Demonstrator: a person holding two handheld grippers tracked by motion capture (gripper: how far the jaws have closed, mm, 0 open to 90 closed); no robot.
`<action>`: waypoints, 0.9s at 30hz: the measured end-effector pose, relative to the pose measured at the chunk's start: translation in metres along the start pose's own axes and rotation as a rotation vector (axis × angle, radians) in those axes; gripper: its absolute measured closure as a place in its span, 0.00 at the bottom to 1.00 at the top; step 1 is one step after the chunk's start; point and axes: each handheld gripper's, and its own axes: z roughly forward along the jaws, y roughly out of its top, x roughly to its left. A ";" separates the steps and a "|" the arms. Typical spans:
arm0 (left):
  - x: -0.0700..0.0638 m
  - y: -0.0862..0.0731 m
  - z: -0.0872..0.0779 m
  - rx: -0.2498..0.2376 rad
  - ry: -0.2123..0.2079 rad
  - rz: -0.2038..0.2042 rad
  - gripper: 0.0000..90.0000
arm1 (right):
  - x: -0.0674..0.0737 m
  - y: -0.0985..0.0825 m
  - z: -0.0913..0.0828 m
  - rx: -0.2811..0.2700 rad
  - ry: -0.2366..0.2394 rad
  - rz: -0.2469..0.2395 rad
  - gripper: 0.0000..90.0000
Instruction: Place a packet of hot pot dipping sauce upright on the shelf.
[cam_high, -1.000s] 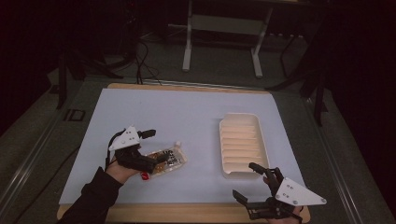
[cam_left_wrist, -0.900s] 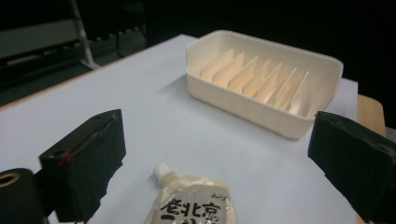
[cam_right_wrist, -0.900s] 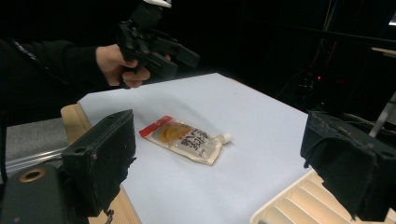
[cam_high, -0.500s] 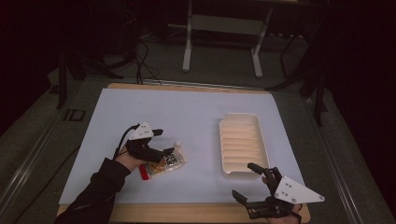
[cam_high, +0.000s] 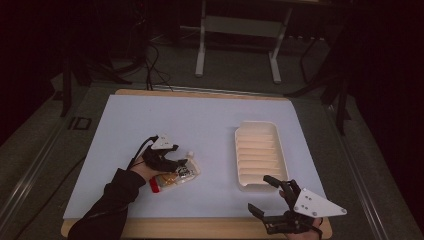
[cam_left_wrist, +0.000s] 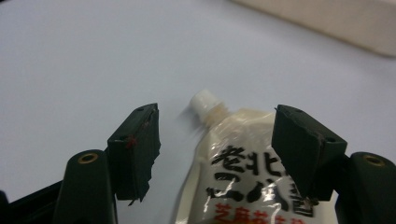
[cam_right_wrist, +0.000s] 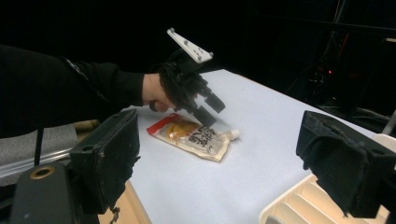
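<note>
On the pale desk (cam_high: 200, 120), the left gripper (cam_left_wrist: 219, 154) straddles the sauce pouch (cam_left_wrist: 243, 172), spout pointing ahead, fingers (cam_left_wrist: 137, 149) apart and just closing, not yet pressing.

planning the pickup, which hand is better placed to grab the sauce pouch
Left. The left tongs sit right over the sauce pouch, jaws closing in on either side of it, not yet pressing. The right tongs wait open at the table's near edge by the white tray.
</note>
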 end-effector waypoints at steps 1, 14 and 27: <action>0.001 -0.001 0.002 0.010 -0.001 -0.001 0.40 | 0.000 0.000 0.000 0.000 0.000 -0.002 0.15; 0.006 -0.002 0.019 0.154 -0.045 -0.012 0.42 | -0.001 -0.001 0.001 0.010 0.001 0.004 0.15; -0.011 0.010 0.020 0.267 -0.055 0.075 0.70 | 0.000 -0.001 0.003 0.016 0.005 0.003 0.15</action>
